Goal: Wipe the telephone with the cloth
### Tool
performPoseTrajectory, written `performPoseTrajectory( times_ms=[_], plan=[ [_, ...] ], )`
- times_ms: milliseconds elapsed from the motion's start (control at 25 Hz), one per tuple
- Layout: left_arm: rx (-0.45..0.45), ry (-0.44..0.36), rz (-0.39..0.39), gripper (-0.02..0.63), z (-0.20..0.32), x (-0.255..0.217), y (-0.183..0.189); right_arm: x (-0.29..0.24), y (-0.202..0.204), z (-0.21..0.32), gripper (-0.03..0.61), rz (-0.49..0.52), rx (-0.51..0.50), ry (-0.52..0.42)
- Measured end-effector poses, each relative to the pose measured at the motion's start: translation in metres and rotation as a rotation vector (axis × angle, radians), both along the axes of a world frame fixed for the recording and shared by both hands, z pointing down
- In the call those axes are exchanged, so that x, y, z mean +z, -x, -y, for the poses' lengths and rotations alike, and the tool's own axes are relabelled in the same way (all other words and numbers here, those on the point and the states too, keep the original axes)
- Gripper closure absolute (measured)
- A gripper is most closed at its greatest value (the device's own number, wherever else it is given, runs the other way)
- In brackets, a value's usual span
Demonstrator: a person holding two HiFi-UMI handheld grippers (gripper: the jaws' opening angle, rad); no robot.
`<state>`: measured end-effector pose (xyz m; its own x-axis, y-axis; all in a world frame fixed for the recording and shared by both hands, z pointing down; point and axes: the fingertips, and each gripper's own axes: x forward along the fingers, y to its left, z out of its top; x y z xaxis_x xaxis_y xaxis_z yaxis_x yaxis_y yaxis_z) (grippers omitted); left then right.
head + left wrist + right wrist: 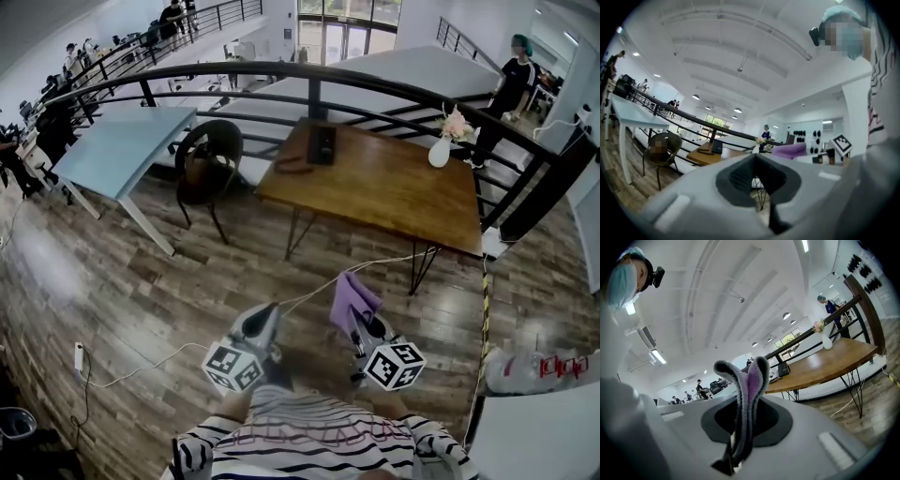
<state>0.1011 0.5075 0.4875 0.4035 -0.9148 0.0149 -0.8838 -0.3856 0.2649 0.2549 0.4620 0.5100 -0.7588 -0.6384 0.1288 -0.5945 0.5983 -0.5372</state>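
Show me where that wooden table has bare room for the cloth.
The wooden table is bare across its middle and near edge, between the telephone at the far left corner and the vase far right. Crowded only beside the telephone.

Both grippers are held close in front of the torso, side by side and apart, noses pointing away from the body, marker cubes nearest the chest; striped sleeves (202, 452) show at the bottom edge of the head view, hands themselves not made out. Left gripper (266, 317): jaws brought together at the tips, nothing between them in its own view. Right gripper (360, 324): jaws closed on a fold of the purple cloth (749, 380), which stands up out of the pads and past the tips.
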Motion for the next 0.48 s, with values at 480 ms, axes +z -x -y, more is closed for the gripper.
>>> performPoseTrajectory(
  times_ms=[480],
  plan=[
    [0.071, 0.006, -0.022, 0.614, 0.138, -0.001, 0.047, -0.005, 0.052, 0.125, 0.543, -0.009, 0.052, 0.005]
  ],
)
